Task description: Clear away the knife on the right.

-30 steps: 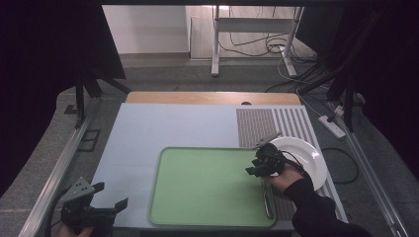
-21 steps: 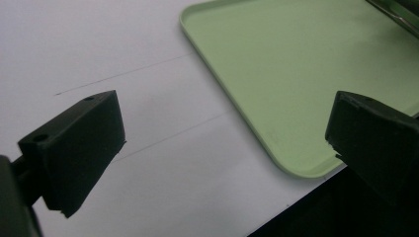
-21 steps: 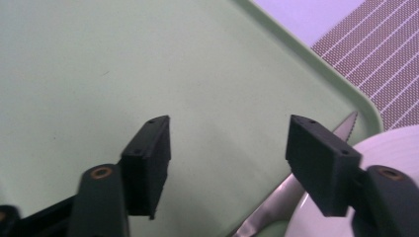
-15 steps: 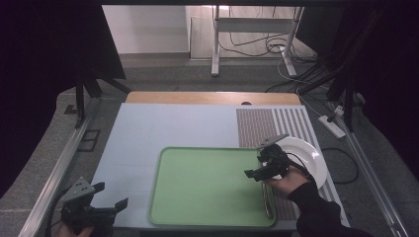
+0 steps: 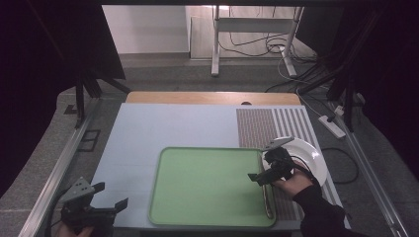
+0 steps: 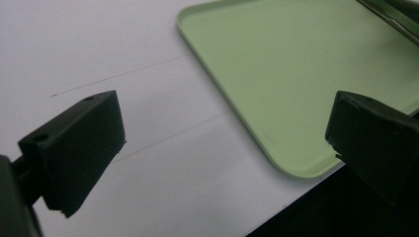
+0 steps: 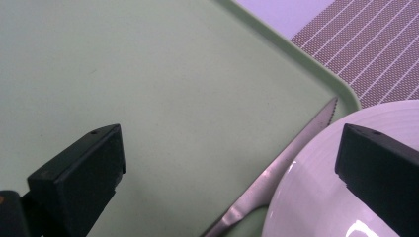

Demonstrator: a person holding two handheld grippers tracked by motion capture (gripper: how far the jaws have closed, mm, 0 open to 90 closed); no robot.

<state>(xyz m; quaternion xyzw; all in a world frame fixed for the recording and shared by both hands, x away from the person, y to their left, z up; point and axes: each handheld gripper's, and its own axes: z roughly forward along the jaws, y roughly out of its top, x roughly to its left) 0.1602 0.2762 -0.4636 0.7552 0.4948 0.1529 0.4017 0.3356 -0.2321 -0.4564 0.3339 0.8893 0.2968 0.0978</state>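
Steel knife (image 7: 276, 173) lies along the green tray's (image 5: 207, 185) right edge, lower right of frame, white plate (image 5: 309, 160) just beside. Right hand-held gripper (image 5: 264, 170), jaws just spread empty, hovers above; left hand-held gripper (image 5: 106, 197) gapes, lower left.

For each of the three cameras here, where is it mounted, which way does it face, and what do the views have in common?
High view: fixed above the person's side, looking forward and down on the table; both hands show, with the left gripper and right gripper.
Left gripper view: rides the left gripper, looks between its open jaws at the green tray corner.
Right gripper view: rides the right gripper, looks down between its open jaws, which have just been opening with nothing between them, at the knife and white plate.
Shared: all three show the tray and the knife.
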